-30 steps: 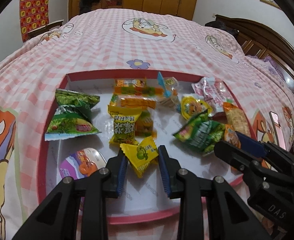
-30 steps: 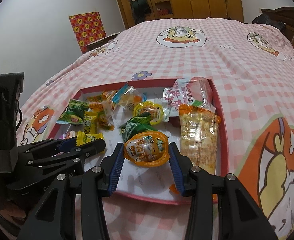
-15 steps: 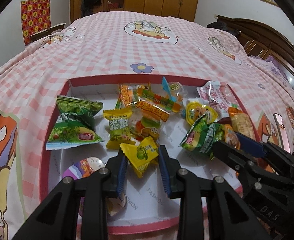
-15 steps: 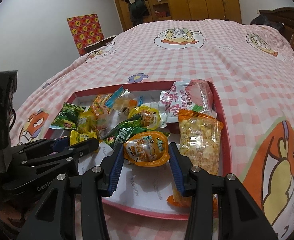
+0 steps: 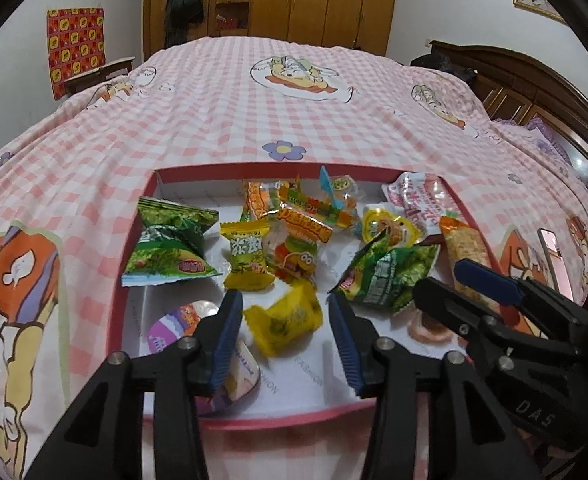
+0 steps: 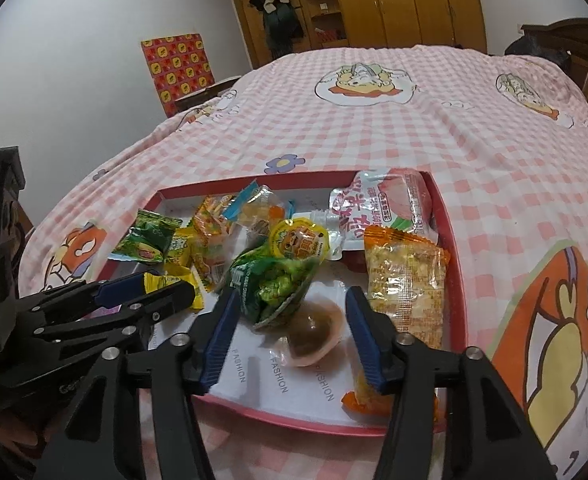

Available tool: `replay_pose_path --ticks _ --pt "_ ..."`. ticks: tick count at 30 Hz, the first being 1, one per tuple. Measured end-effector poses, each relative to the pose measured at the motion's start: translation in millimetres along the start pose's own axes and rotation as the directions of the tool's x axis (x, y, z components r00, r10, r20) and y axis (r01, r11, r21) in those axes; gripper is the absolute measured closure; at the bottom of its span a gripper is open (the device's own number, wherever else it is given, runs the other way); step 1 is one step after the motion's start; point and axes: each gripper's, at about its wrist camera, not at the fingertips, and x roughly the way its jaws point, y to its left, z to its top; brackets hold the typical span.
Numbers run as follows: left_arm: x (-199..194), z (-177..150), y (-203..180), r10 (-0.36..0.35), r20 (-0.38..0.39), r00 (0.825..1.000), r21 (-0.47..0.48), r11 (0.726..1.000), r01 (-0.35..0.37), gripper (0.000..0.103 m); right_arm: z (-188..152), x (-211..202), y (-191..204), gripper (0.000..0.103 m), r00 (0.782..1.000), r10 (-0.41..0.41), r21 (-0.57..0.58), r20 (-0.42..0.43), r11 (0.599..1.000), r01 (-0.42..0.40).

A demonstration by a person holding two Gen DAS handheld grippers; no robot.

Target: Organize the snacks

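Note:
A red-rimmed box on the bed holds several snack packs. My left gripper is open over its near part, and a yellow candy pack lies loose between the fingers. My right gripper is open too, with an orange jelly cup lying upside down on the box floor between its fingers. A green pack lies just beyond the cup. A purple jelly cup sits left of the left gripper.
The box lies on a pink checked bedspread. A long orange cracker pack lies along the box's right wall, a pink pouch at the far right corner. Wooden wardrobes and a headboard stand beyond the bed.
Both grippers have opened. The yellow candy pack has dropped from the left one, and the orange jelly cup has dropped from the right one and flipped over onto the box floor.

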Motion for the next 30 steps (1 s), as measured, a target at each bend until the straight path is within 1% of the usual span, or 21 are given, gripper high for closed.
replay_pose_path --ticks 1,2,5,9,12,17,21,25,27,30 --pt "-2.3 -0.4 0.0 -0.001 0.001 1.0 0.002 1.0 0.001 0.052 -0.2 -1.1 1.0 0.044 1.0 0.0 -0.003 0.0 1.0 0.0" --pt "-5.4 -1.4 -0.5 -0.003 0.004 1.0 0.004 1.0 0.003 0.048 -0.4 -2.9 1.8 0.043 1.0 0.0 -0.005 0.001 1.0 0.0" --pt "-14.5 -4.9 -0.8 0.015 0.015 1.0 0.001 1.0 -0.015 0.041 -1.5 -10.3 4.9 0.04 1.0 0.0 -0.01 0.009 1.0 0.001" --pt "-24.6 -10.1 2.7 0.027 0.013 1.0 -0.024 0.999 -0.027 0.03 -3.3 -18.7 7.4 0.037 1.0 0.003 -0.008 0.012 1.0 -0.003" --pt "-32.8 -14.9 3.7 0.043 0.003 0.999 -0.019 0.999 -0.043 0.025 -6.2 -25.0 8.8 0.033 1.0 0.004 0.001 0.007 1.0 -0.004" --pt "-45.1 -27.1 2.3 0.079 -0.008 0.997 -0.005 0.997 -0.079 0.016 -15.0 -36.0 11.2 0.029 1.0 -0.004 -0.001 -0.002 1.0 0.004" --pt "-45.6 -37.8 1.0 0.082 -0.042 0.996 -0.004 0.997 -0.082 0.015 -24.2 -43.1 14.9 0.029 0.999 -0.029 -0.011 -0.016 1.0 0.029" --pt "-41.4 -47.3 2.5 0.082 -0.066 0.994 -0.023 0.996 -0.084 0.015 -34.2 -46.9 16.6 0.029 0.998 -0.056 -0.01 -0.024 0.998 0.056" --pt "-38.1 -52.6 3.2 0.096 -0.077 0.992 -0.032 0.995 -0.099 0.015 -38.5 -46.4 17.0 0.029 0.998 -0.059 -0.003 -0.032 0.998 0.059" --pt "-32.0 -57.0 1.3 0.127 -0.087 0.988 -0.017 0.991 -0.129 0.015 -44.7 -43.6 17.7 0.029 0.997 -0.061 -0.003 -0.049 0.998 0.061"
